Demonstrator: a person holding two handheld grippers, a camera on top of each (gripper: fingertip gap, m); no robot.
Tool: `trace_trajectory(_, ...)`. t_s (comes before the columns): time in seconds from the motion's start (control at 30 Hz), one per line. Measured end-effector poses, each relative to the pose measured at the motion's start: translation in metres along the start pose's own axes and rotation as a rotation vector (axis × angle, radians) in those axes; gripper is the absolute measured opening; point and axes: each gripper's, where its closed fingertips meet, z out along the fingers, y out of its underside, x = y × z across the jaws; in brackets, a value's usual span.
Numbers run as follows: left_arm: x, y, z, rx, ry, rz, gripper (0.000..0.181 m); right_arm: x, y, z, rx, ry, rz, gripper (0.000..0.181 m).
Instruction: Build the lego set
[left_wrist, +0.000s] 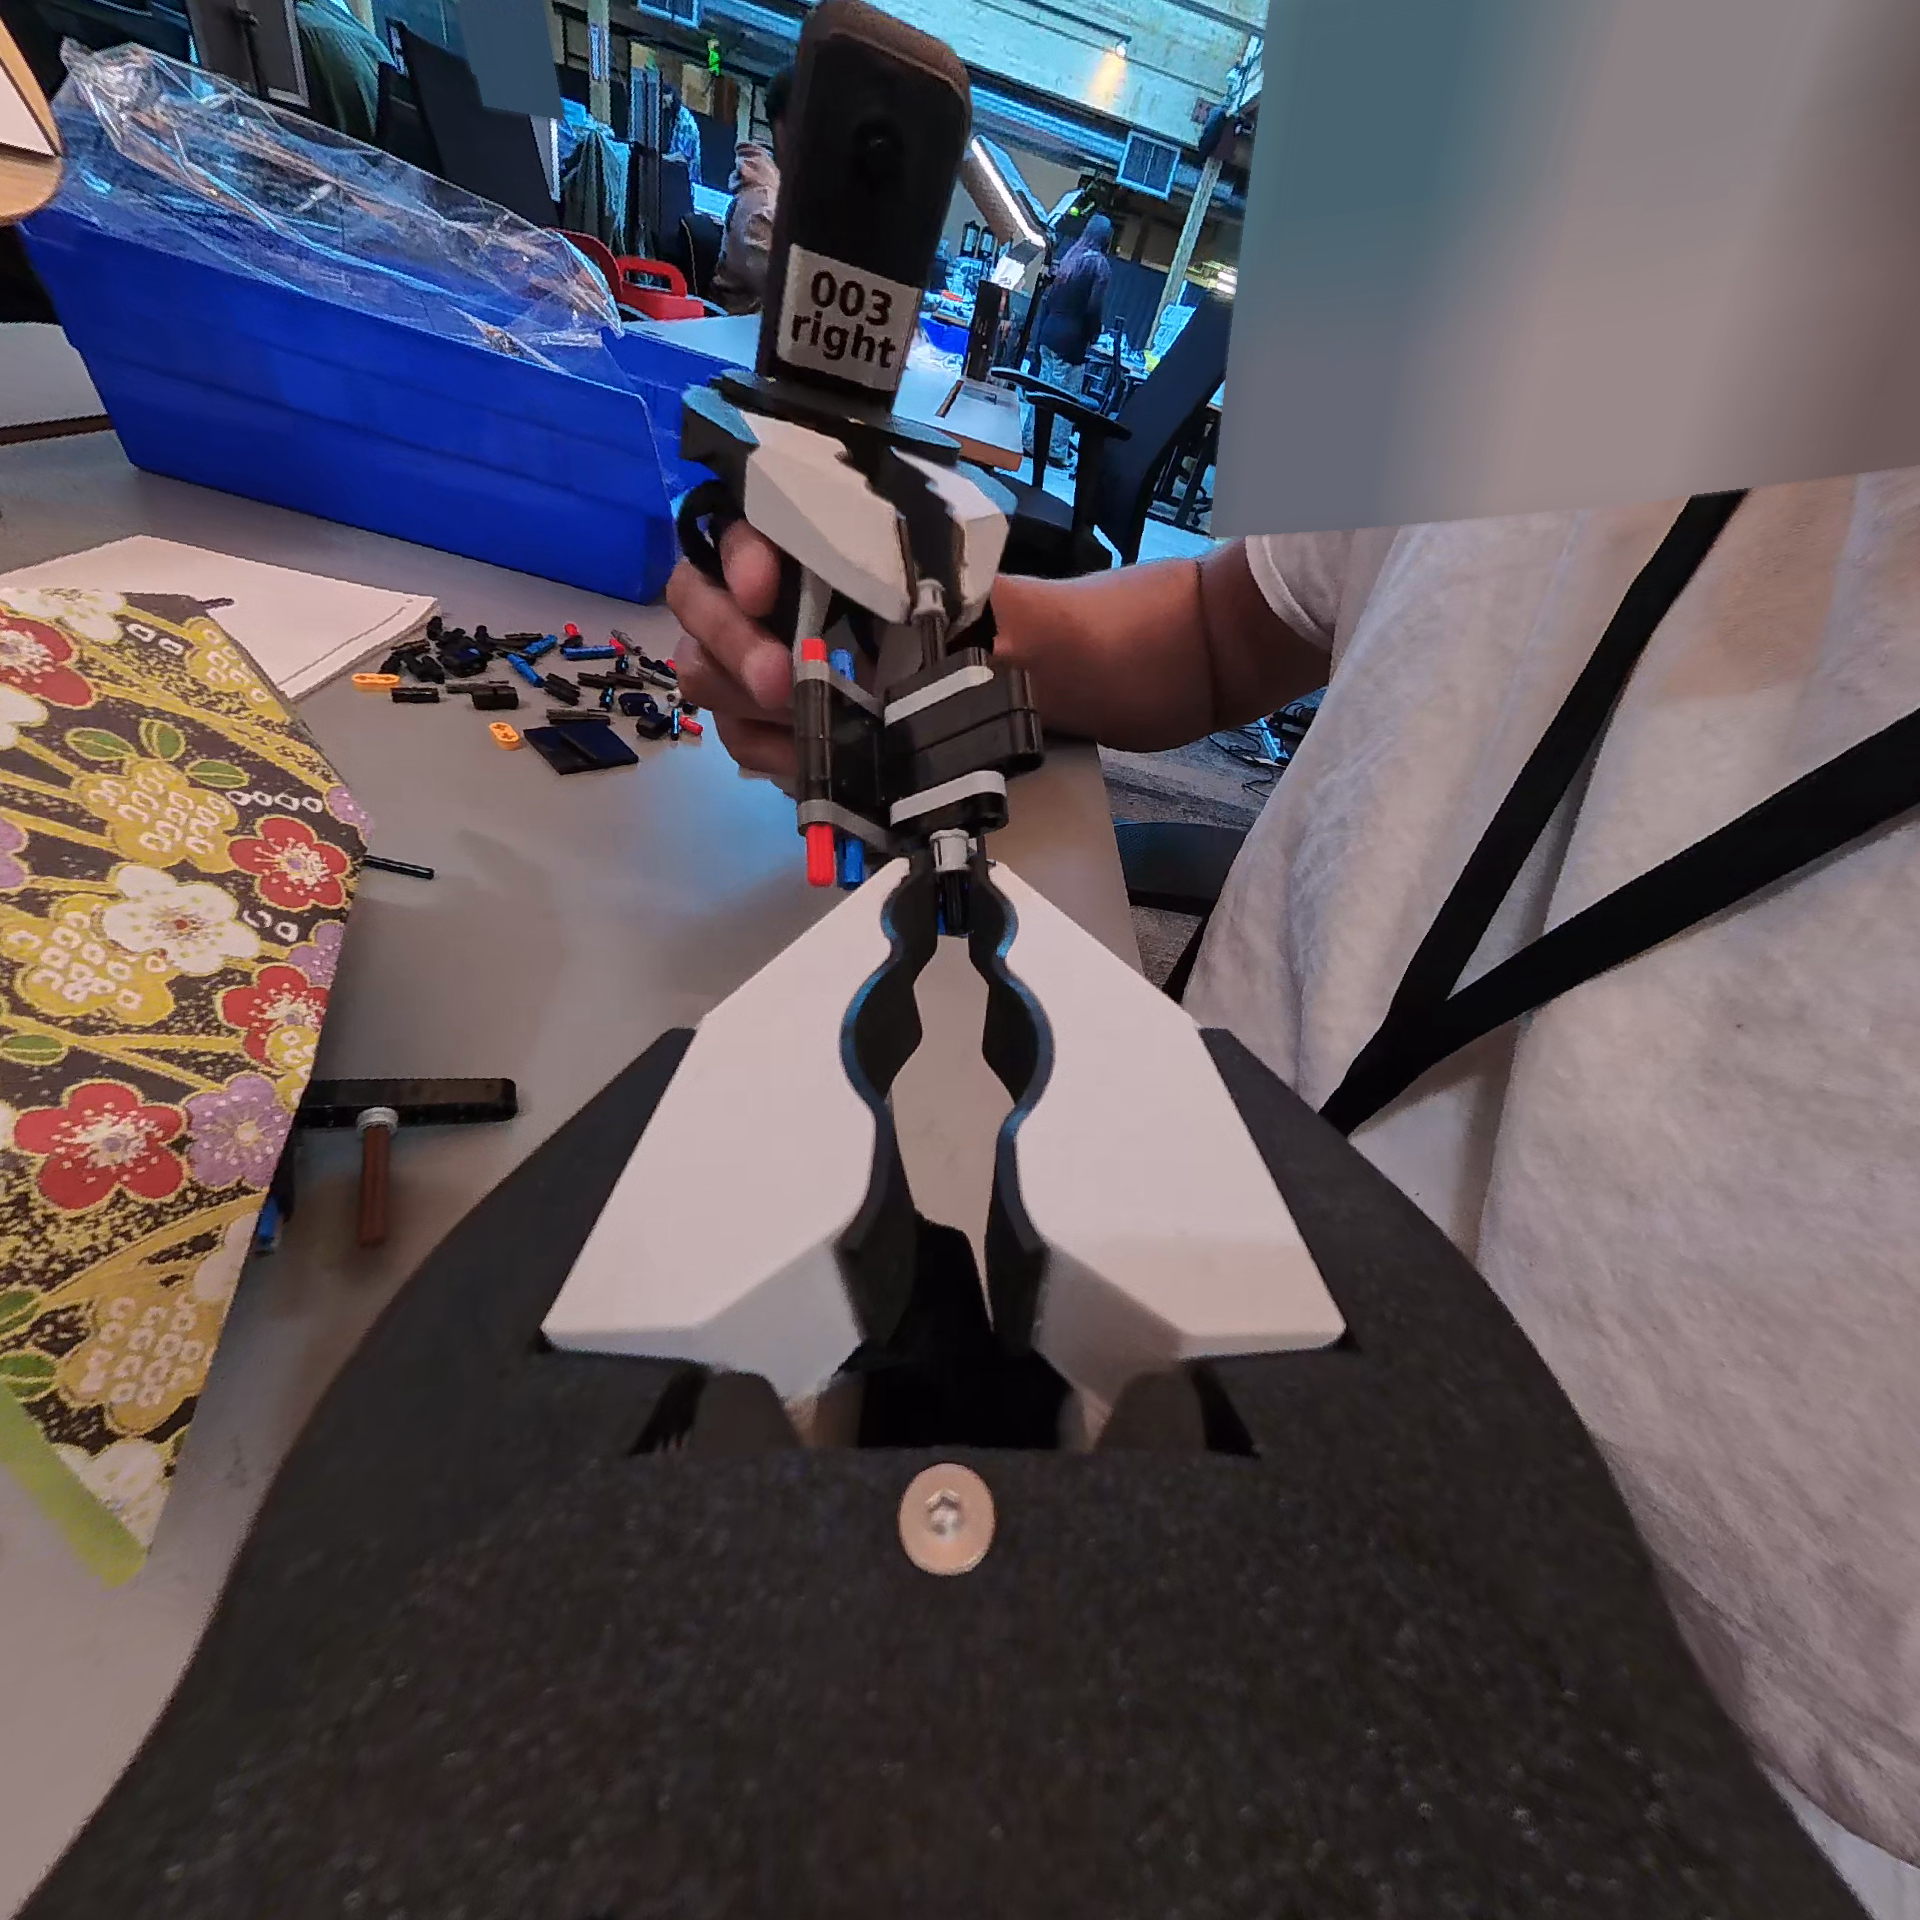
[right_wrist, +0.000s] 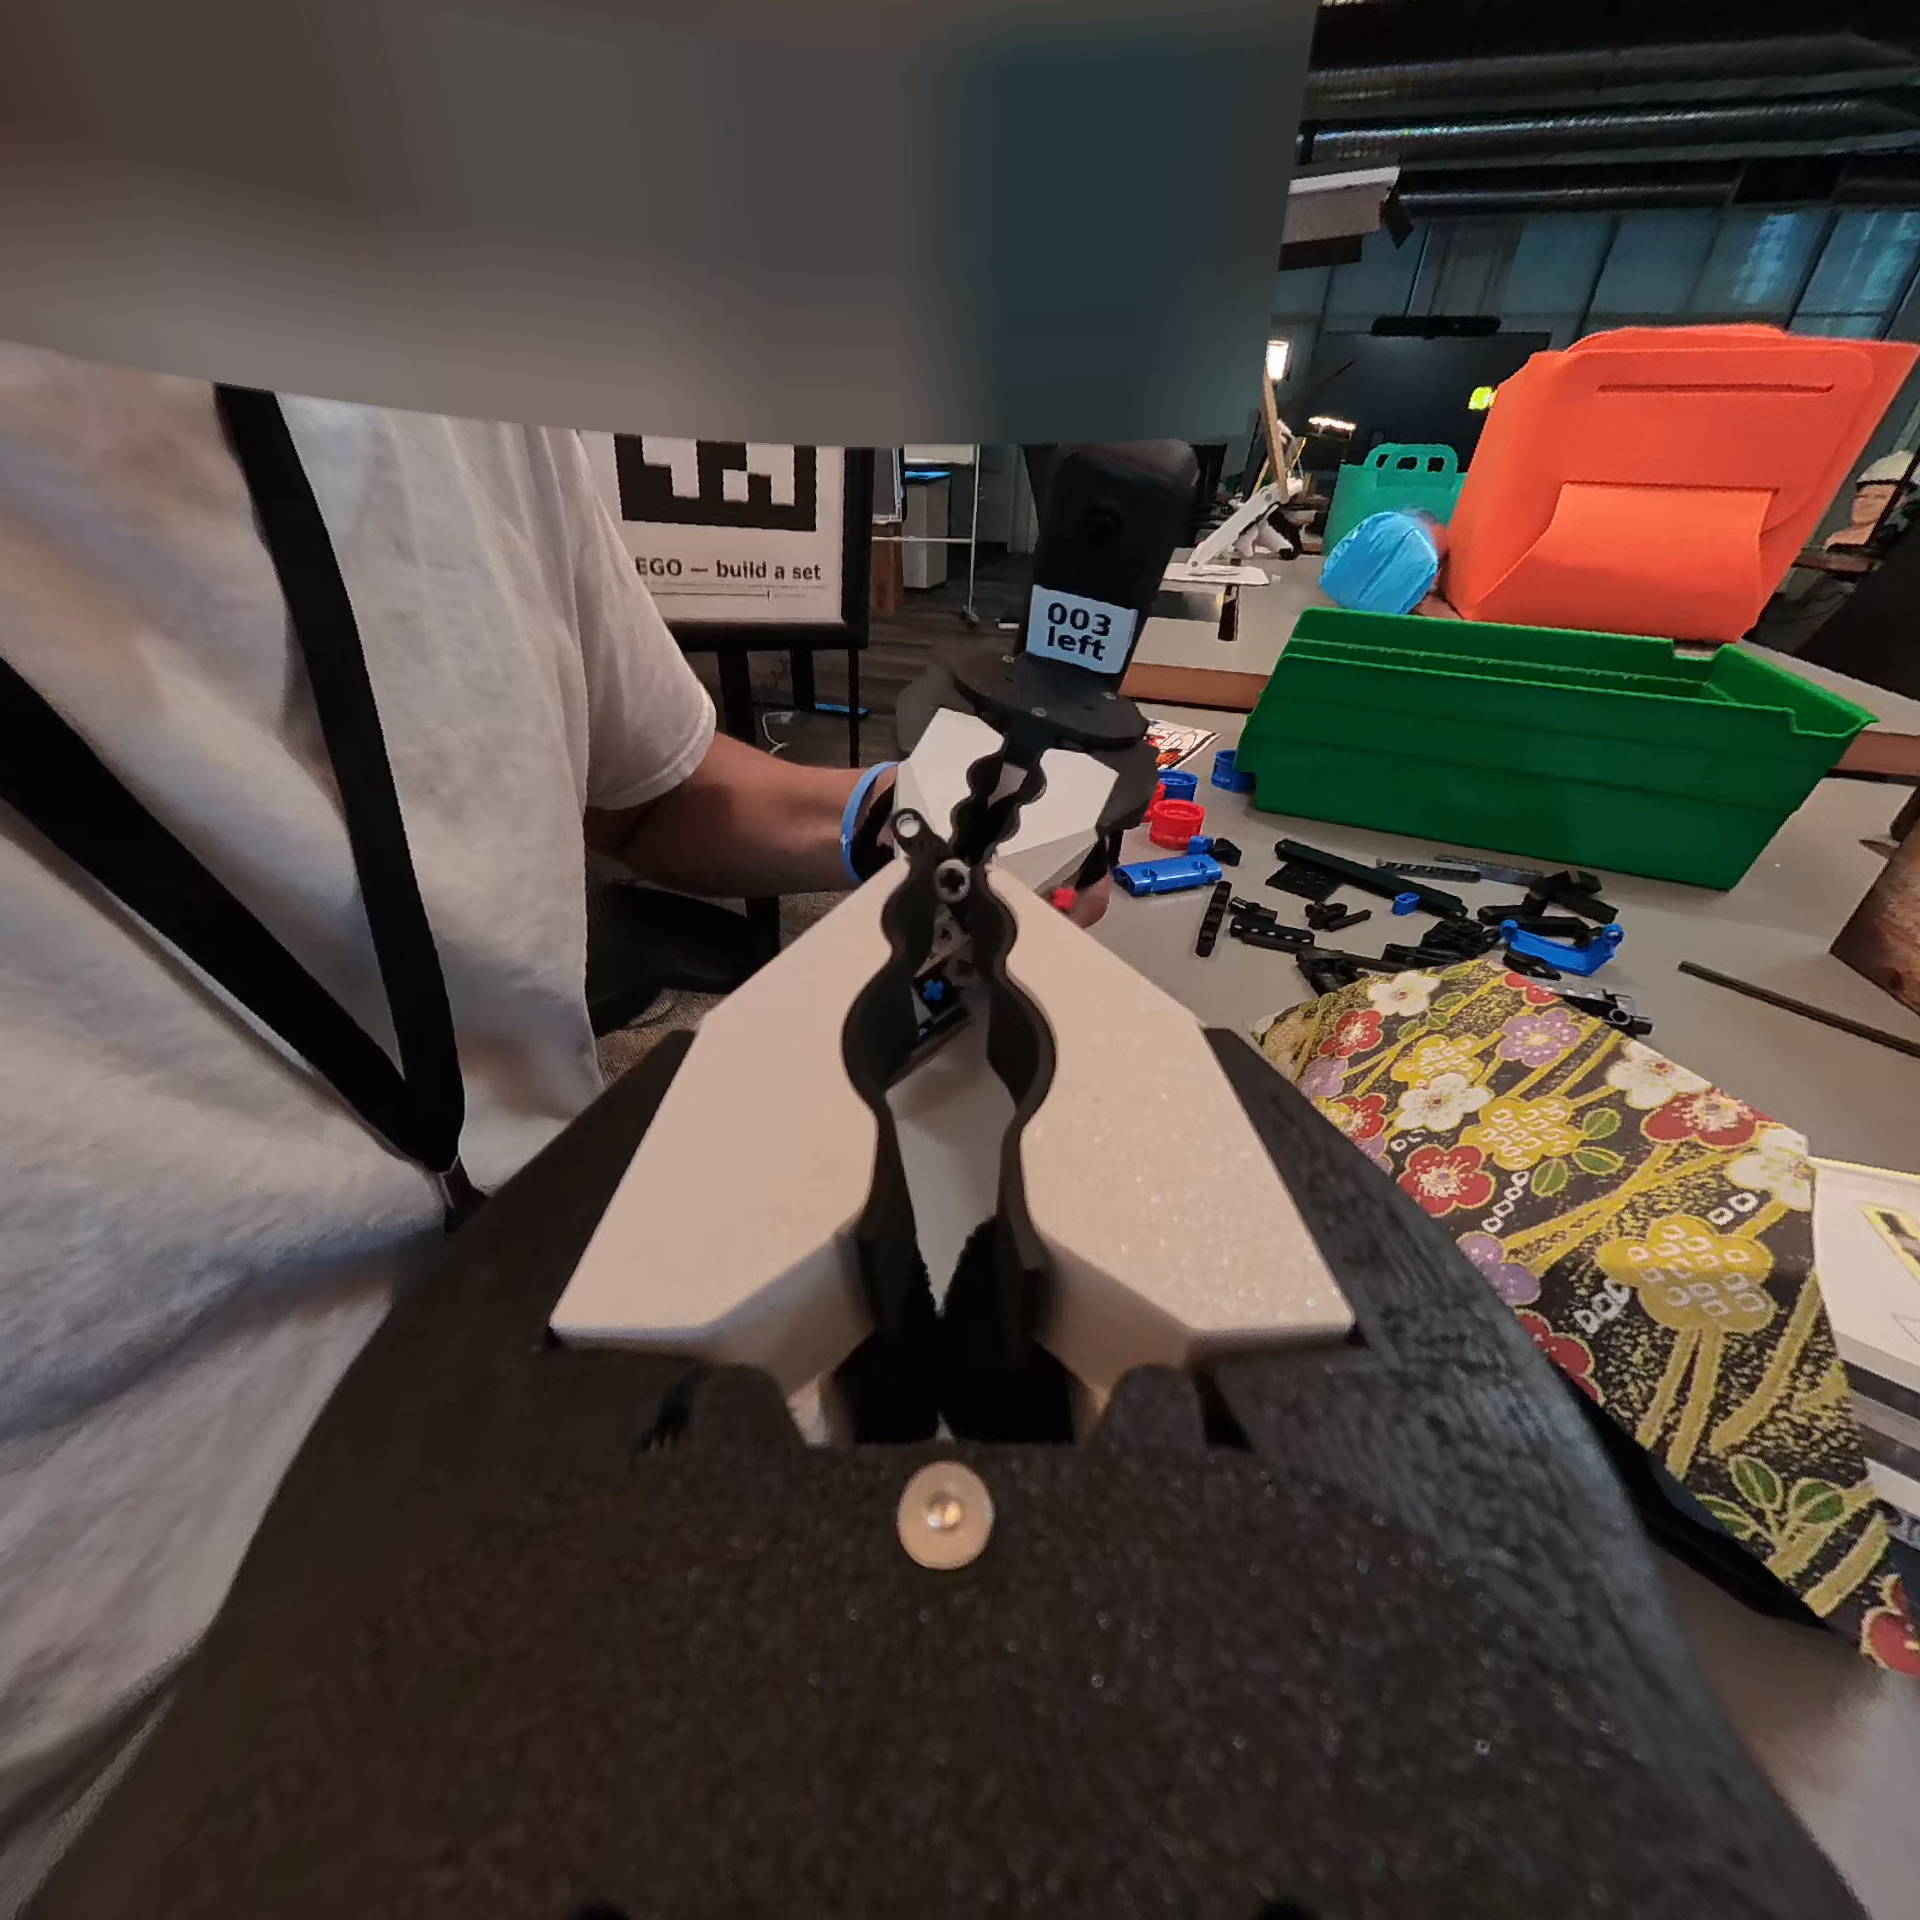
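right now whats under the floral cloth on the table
From under the floral cloth edge stick out a black lego beam, a brown axle and a blue piece. Whatever lies farther beneath is covered.

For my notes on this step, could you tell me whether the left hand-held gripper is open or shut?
Shut: the left hand-held gripper pinches the bottom end of the lego assembly, its fingertips closed against a small grey piece.

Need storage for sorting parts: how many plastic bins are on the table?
2: a blue bin at the table's far side in the left wrist view, and a green bin beyond the loose pieces in the right. Others may be hidden.
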Motion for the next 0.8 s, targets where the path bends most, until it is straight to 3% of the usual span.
trace_trajectory(0.8,0.004,0.016,0.007,-0.117,0.077,-0.049,0.003,-0.010,0.026,-0.004,-0.188,-0.031,-0.099,0.005)
